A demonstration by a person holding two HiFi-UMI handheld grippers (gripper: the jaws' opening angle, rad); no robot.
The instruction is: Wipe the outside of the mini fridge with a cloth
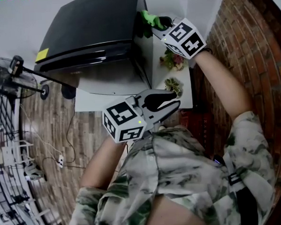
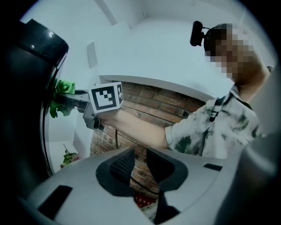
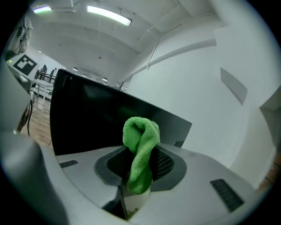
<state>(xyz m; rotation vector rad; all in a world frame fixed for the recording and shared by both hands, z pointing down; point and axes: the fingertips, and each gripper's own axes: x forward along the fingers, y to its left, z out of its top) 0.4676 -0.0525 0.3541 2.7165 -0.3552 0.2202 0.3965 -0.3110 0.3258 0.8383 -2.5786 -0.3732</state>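
The right gripper (image 3: 139, 163) has its fingers (image 3: 165, 163) closed on a green cloth (image 3: 140, 147). The cloth is bunched into a folded loop that rises above the pads, with its tail hanging below them. Just past the cloth stands the black mini fridge (image 3: 88, 121). In the head view the cloth (image 1: 149, 17) sits at the upper side edge of the mini fridge (image 1: 89, 32), but none of the views settles whether it actually touches the panel. The fridge door looks shut, so nothing inside it shows. The left gripper (image 2: 140, 160) is empty, its fingers (image 2: 120, 166) only a narrow gap apart, with the brick wall (image 2: 145, 103) showing through the slit. It hangs in front of the person's chest, well apart from the fridge. Below the right fingers and beside the fridge, two small flower sprigs (image 1: 173, 61) lie on the white desk (image 1: 159, 71) that carries the fridge. It cannot be made out whether they sit in pots. A wooden floor (image 1: 43, 138) lies beyond the desk.
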